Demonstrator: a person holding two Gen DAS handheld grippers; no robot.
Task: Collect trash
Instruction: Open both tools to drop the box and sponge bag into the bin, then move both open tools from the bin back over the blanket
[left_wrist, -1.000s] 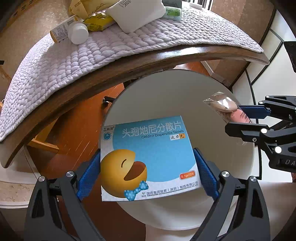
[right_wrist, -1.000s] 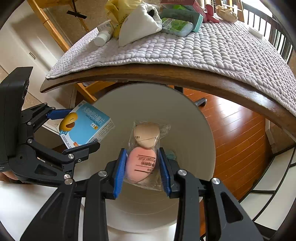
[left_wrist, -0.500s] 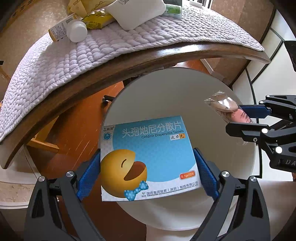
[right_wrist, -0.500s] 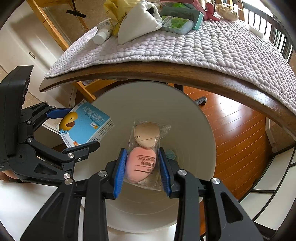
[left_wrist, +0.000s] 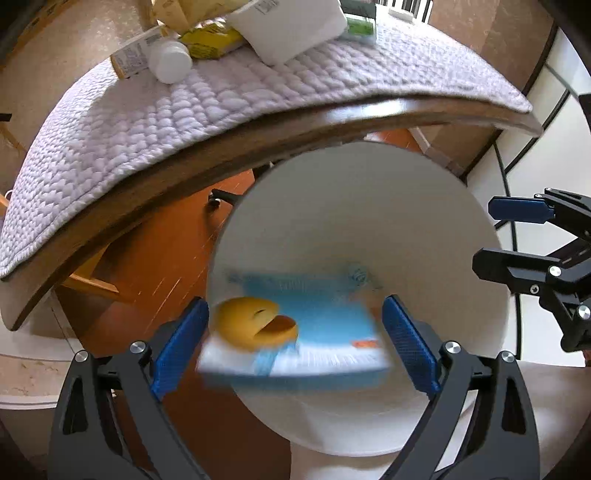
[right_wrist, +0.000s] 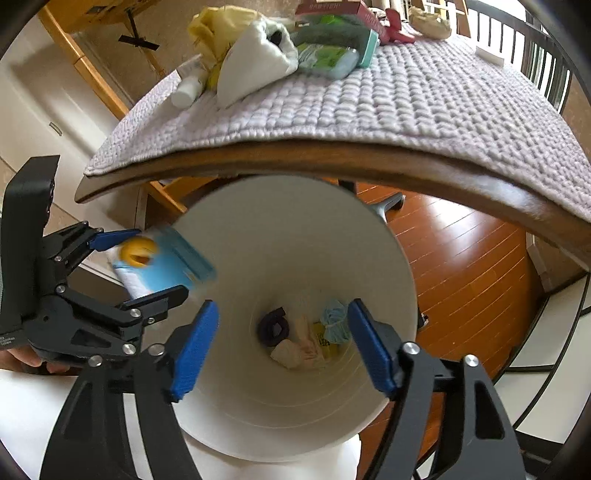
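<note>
A white trash bin (left_wrist: 369, 177) (right_wrist: 295, 221) stands below the table edge. My left gripper (left_wrist: 295, 343) is open above its rim; the blue medicine box with a yellow face (left_wrist: 291, 332) is blurred between its fingers, tilting down into the bin. It also shows in the right wrist view (right_wrist: 162, 266) beside the left gripper (right_wrist: 144, 262). My right gripper (right_wrist: 280, 347) is open and empty over the bin. The sponge packet (right_wrist: 295, 350) lies at the bin's bottom with other trash.
A wooden table (left_wrist: 258, 129) with a quilted lilac cloth (right_wrist: 406, 96) holds a white bottle (left_wrist: 170, 61), a white pouch (right_wrist: 255, 62), yellow bags (left_wrist: 210, 44) and green packs (right_wrist: 325, 55). Orange wood floor (right_wrist: 461, 266) lies around the bin.
Both grippers opened. The sponge packet fell from the right gripper to the bin's bottom. The medicine box is slipping down out of the left gripper.
</note>
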